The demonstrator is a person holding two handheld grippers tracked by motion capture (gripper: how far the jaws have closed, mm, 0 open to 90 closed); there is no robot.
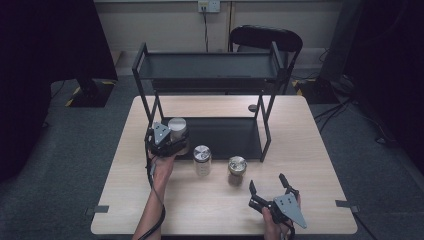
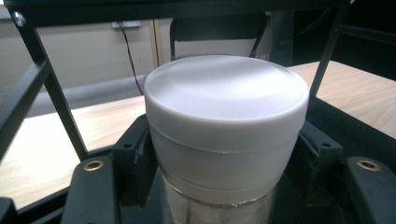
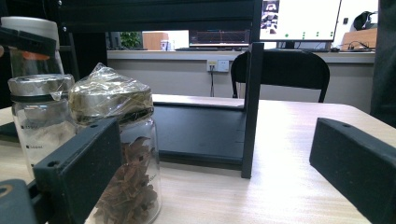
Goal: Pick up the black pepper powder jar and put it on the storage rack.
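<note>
At the front left corner of the black rack [image 1: 210, 75], high view: my left gripper [image 1: 167, 141] is clamped on the white-lidded jar [image 1: 177, 126], held over the lower shelf's edge. My right gripper [image 1: 270, 192] rests near the table's [image 1: 310, 150] front edge, jaws spread, nothing between them.

Left gripper view: both jaws press the jar [image 2: 226, 126] just under its white lid.

Right gripper view: jaws wide apart; a wrapped-lid jar [image 3: 119, 154] of brown pieces stands beside the left jaw, a metal-lidded jar [image 3: 39, 116] behind it.
</note>
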